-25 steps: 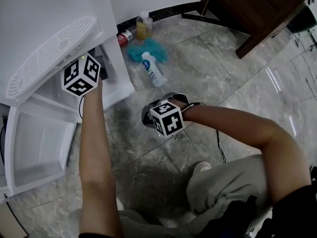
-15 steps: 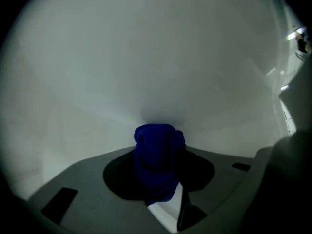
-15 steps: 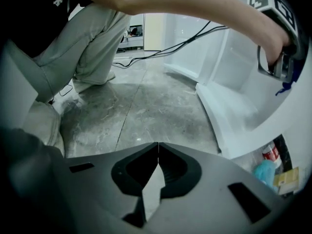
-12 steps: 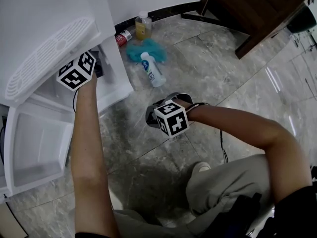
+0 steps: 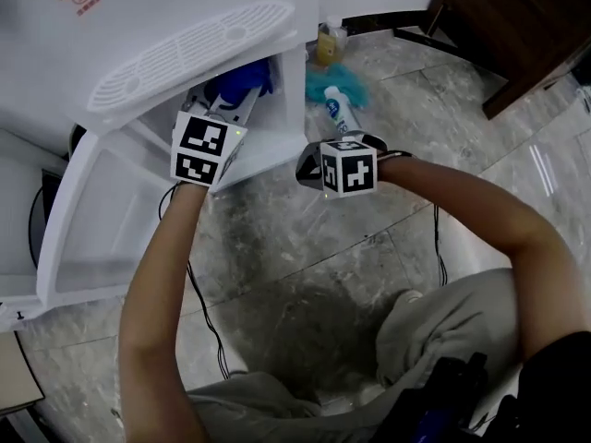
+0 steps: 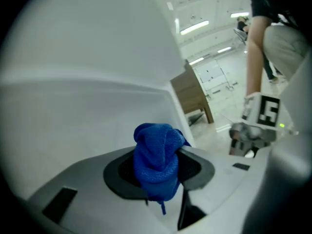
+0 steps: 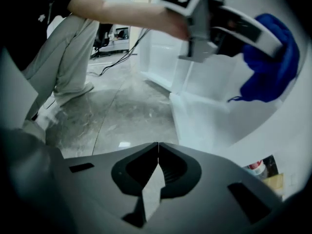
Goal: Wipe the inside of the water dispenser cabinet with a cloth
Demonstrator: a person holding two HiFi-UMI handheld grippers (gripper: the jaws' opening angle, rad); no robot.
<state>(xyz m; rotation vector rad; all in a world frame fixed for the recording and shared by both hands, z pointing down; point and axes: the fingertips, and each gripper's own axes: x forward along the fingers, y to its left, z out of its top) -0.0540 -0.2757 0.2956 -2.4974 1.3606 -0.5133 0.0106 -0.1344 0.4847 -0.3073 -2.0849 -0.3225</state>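
Note:
The white water dispenser (image 5: 138,26) has its lower cabinet (image 5: 268,118) open beneath the drip grille. My left gripper (image 5: 226,109) reaches into that opening, shut on a bunched blue cloth (image 5: 238,83). In the left gripper view the cloth (image 6: 156,155) bulges up between the jaws in front of the cabinet's white inner wall (image 6: 87,111). My right gripper (image 5: 314,164) hangs outside the cabinet's front corner, pointing down at the floor. Its jaws (image 7: 158,156) are shut with nothing between them. The right gripper view shows the left gripper (image 7: 229,28) with the cloth (image 7: 270,67) at the cabinet mouth.
The cabinet door (image 5: 102,220) hangs open to the left. On the floor behind the dispenser lie a white spray bottle (image 5: 340,109), a teal rag (image 5: 355,89) and a yellow bottle (image 5: 324,44). Dark wooden furniture (image 5: 517,26) stands at the back right. A cable (image 5: 199,293) trails across the tiles.
The left gripper has rolled and pushed into the cabinet opening, and the blue cloth now shows ahead of it. The right gripper has risen and come closer to the cabinet's corner.

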